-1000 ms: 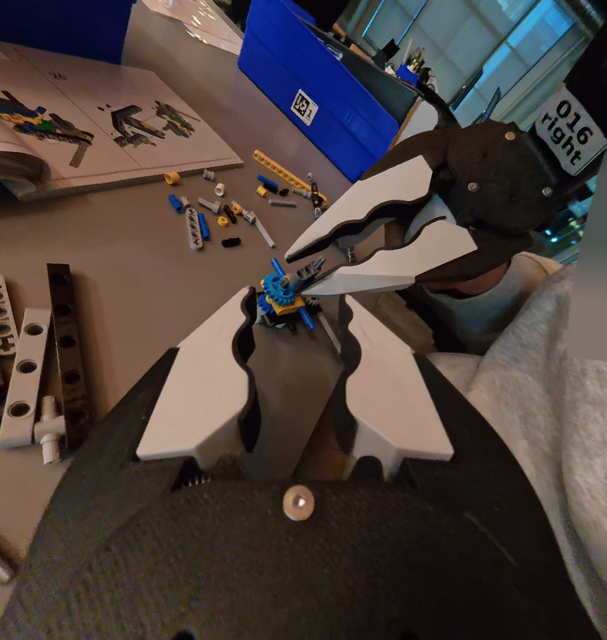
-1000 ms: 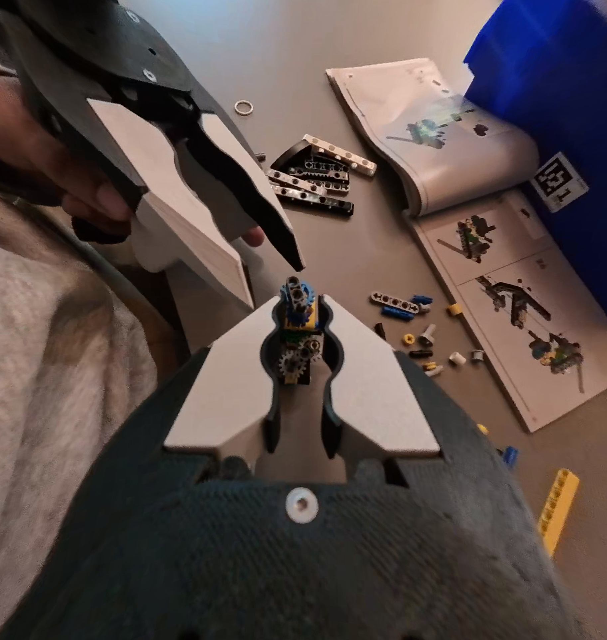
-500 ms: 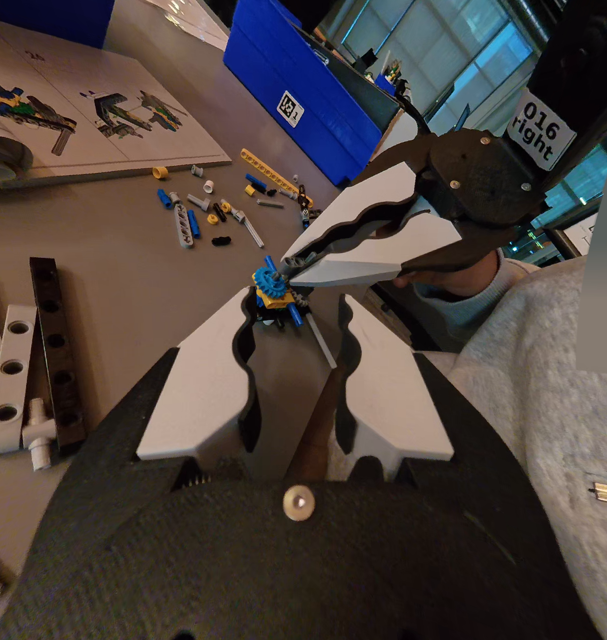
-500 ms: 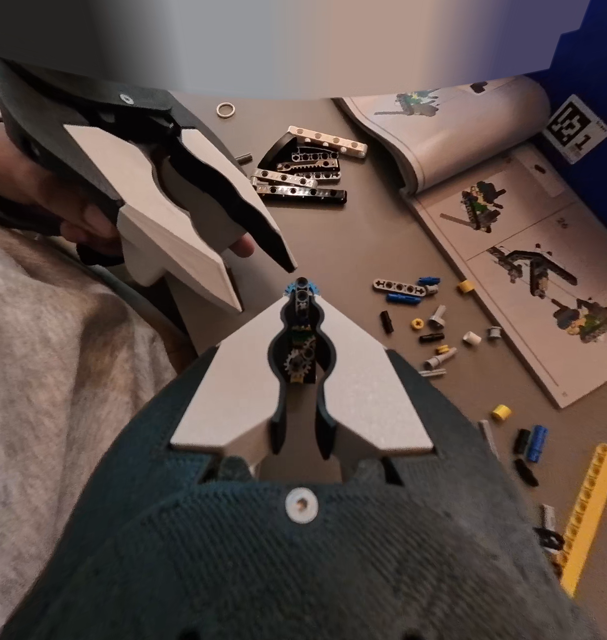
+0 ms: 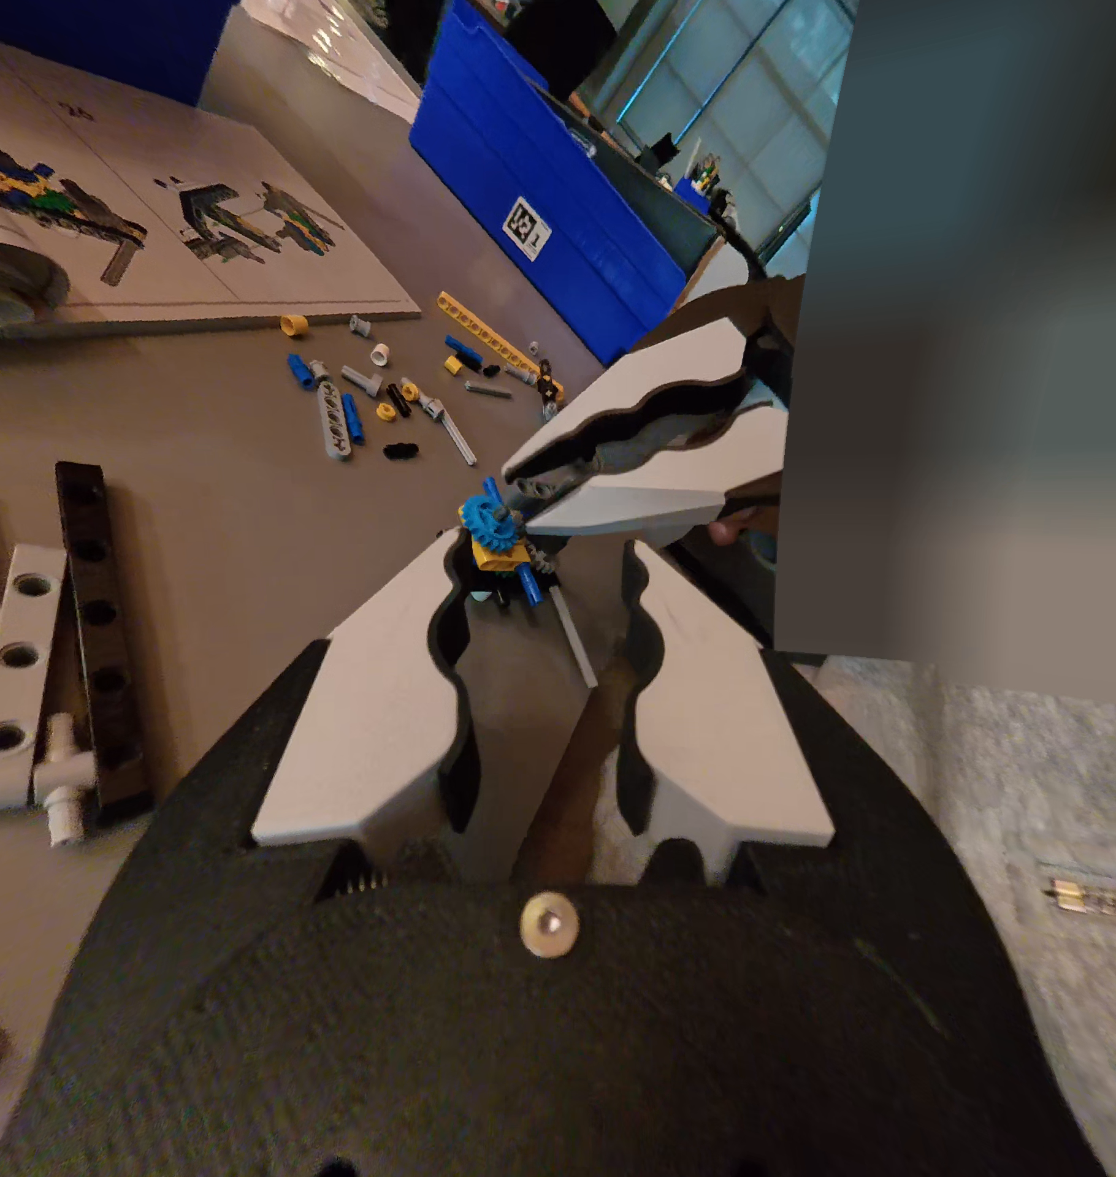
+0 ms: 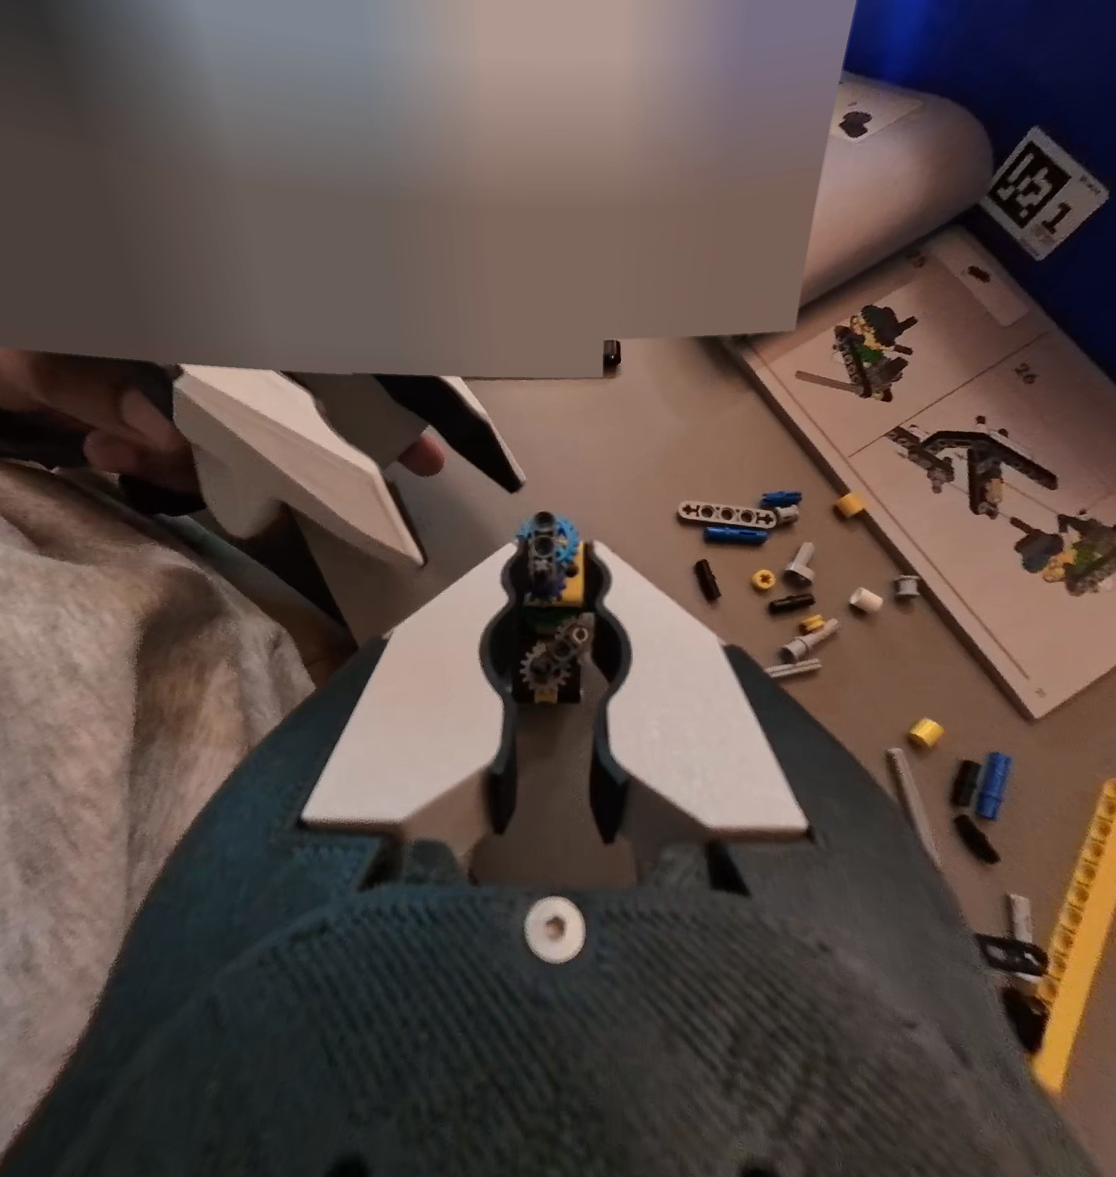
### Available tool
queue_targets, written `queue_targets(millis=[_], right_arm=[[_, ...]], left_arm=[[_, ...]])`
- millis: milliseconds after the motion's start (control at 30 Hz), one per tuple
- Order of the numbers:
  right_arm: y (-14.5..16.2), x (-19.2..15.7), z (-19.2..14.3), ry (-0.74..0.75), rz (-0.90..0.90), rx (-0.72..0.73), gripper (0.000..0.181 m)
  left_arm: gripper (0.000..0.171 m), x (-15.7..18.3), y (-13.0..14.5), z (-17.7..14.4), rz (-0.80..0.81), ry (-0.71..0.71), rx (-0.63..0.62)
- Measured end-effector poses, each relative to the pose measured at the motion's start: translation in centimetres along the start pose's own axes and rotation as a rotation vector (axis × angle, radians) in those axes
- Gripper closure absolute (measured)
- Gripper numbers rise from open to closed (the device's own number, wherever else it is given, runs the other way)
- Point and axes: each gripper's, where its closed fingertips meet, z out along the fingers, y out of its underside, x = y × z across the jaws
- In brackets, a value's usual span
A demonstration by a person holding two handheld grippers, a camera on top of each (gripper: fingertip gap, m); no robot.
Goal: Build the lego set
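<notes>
A small lego assembly [image 5: 498, 541] with a blue gear, a yellow block and a blue axle hangs just past my left fingertip. My right gripper [image 5: 522, 503] comes in from the right and is shut on it. In the right wrist view the assembly [image 6: 552, 611] sits between the closed fingers of my right gripper [image 6: 555, 560], grey gears toward the camera and the blue gear at the tips. My left gripper [image 5: 543, 548] is open and empty, with the assembly just ahead of its left finger. It also shows in the right wrist view [image 6: 463, 522], up and left of the assembly.
An open instruction booklet [image 5: 192, 210] lies at the back of the grey table [image 5: 224, 509]. Loose small parts [image 5: 377, 395] and a yellow beam [image 5: 498, 341] lie before it. Black and white beams [image 5: 90, 637] lie at left. A blue bin [image 5: 543, 191] stands behind. A grey sleeve [image 6: 97, 637] is close by. The tips of both grippers are at nearly the same place.
My right gripper has kept hold of the assembly and turned it slightly near my left fingertip. My left gripper has stayed open. Both cameras have shifted a little.
</notes>
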Motion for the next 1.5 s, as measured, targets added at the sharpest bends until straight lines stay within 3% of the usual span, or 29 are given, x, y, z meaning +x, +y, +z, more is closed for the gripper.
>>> queue_targets(millis=[167,333,600,1167,1300,1500], right_arm=[[-0.8,-0.3,-0.5,-0.010,-0.031,0.091,0.153],[-0.8,0.2,-1.5,-0.011,-0.036,0.193,0.164],[-0.4,-0.3,-1.8,-0.086,0.013,0.260,0.172],[0.4,-0.1,-1.1,-0.094,0.028,0.224,0.175],[0.4,-0.3,-1.1,-0.091,0.001,0.223,0.175],[0.4,-0.4,-1.0,-0.073,-0.059,0.197,0.175]], left_arm=[[0.127,-0.9,-1.4,-1.2,0.014,-0.038,0.070],[0.141,-1.6,-1.9,-0.5,0.013,-0.080,0.054],[0.148,-1.6,-0.8,1.1,0.004,-0.107,-0.008],[0.147,-1.9,-1.2,1.5,-0.104,-0.097,-0.013],[0.131,-1.6,-0.7,1.6,-0.128,-0.070,-0.046],[0.135,-2.0,-0.6,1.5,-0.196,-0.053,-0.069]])
